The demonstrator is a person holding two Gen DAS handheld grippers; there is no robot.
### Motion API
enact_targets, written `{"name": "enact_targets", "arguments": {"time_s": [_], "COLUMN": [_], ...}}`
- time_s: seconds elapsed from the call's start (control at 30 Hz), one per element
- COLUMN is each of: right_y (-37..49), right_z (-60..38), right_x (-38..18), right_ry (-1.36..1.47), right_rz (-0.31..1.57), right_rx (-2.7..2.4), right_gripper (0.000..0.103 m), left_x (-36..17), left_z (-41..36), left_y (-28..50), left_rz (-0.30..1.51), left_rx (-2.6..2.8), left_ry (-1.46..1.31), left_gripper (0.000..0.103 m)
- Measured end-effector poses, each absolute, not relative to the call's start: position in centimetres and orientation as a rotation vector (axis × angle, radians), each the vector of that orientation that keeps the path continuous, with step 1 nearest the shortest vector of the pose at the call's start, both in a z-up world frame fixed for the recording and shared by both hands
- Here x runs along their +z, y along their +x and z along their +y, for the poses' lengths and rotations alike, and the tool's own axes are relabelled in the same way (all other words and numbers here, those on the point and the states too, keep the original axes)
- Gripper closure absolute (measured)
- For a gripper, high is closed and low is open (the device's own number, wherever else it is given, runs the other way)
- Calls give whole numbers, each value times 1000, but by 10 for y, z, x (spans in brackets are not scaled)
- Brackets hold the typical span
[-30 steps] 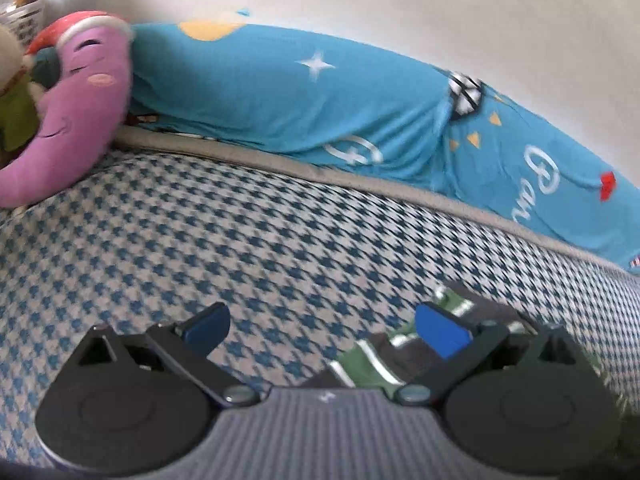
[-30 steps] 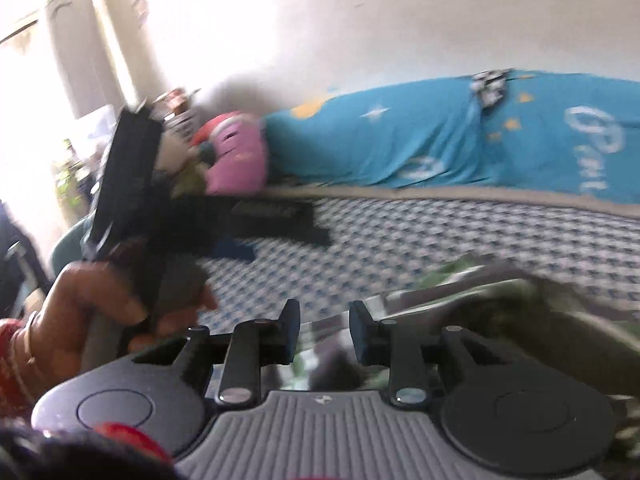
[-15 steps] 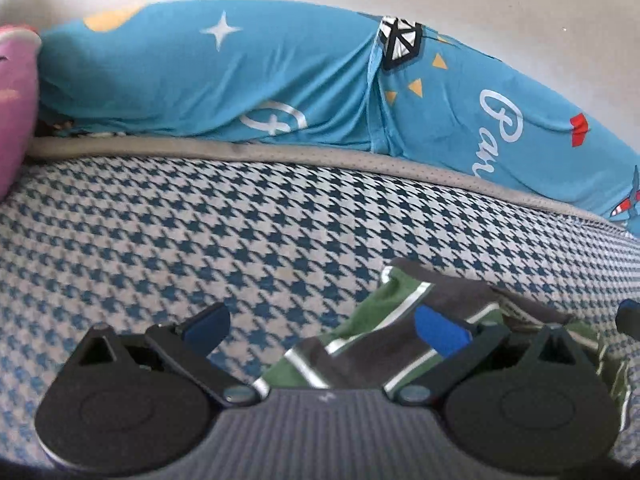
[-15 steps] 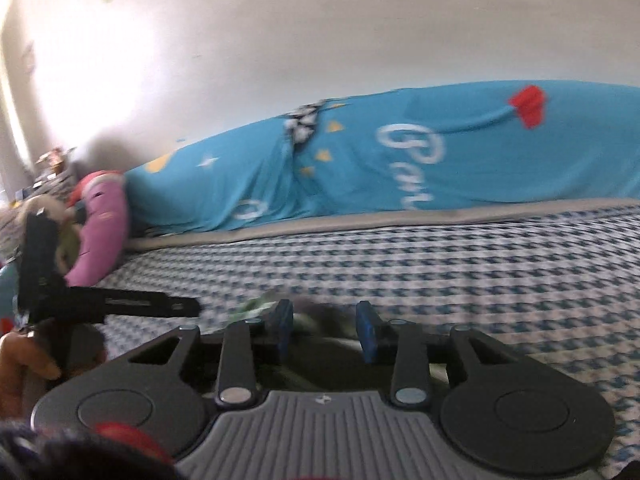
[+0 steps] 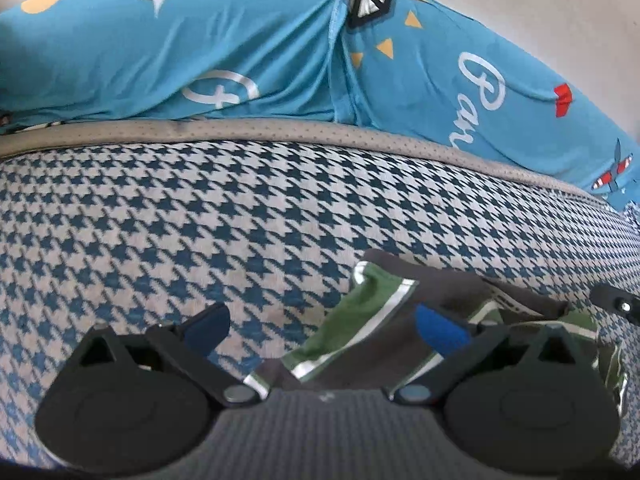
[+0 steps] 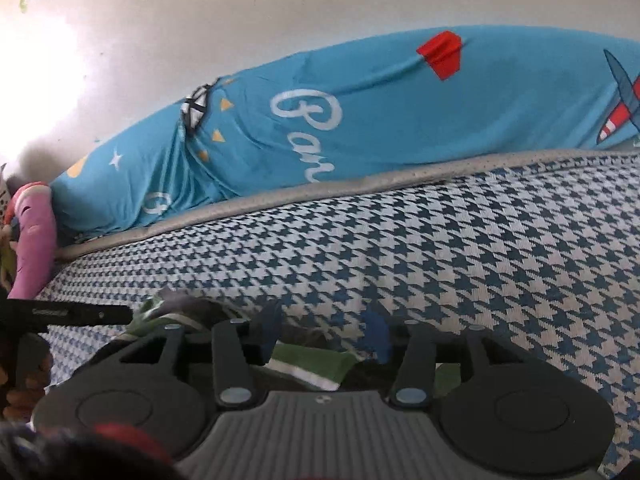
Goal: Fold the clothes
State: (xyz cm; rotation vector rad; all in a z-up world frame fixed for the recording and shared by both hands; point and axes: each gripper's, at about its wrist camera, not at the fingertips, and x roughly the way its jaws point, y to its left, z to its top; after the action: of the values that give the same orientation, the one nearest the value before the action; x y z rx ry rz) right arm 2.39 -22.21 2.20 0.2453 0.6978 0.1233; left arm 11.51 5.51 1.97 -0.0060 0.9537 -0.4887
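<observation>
- The left gripper (image 5: 322,326) hangs low over the houndstooth bed cover (image 5: 200,220) with its jaws spread wide and nothing between them; its right blue pad (image 5: 440,330) sits over the garment, its left pad over bare cover
- The striped garment (image 5: 372,320), green and grey with white bands, lies crumpled on the cover, just ahead of and under both grippers
- The right gripper (image 6: 324,326) stands partly parted, its fingertips down at the cloth's edge; whether they pinch any fabric cannot be told, as the tips are blurred
- A blue printed sheet (image 5: 240,48) covers a long hump along the white wall (image 6: 280,12), beyond a grey piped edge (image 5: 280,136)
- At far left of the right wrist view, a pink plush toy (image 6: 34,240); the left gripper's dark finger (image 6: 72,314) crosses in front of it, reaching to the garment
</observation>
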Motion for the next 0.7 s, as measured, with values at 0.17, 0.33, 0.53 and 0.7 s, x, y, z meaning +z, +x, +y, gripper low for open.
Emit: {"name": "enact_targets", "arguments": {"time_s": [0.17,0.33,0.53,0.7], "right_y": [34,37,40,42], "right_z": [-222,-211,-198,-191], "right_x": [10,3,-4,-3], "right_ry": [254,210,158,134], "right_rz": [735,762,793,785], "right_rx": [144,165,190,192], "right_gripper": [56,56,62,79], "left_x": [14,8,5,5], "left_z": [47,39,32,26], "left_y": [119,122,120,113], "left_rz": [967,975,963,958], "left_rx": [-519,-541,-556,-603], "left_ry": [4,33,63,104], "left_gripper": [0,0,0,6]}}
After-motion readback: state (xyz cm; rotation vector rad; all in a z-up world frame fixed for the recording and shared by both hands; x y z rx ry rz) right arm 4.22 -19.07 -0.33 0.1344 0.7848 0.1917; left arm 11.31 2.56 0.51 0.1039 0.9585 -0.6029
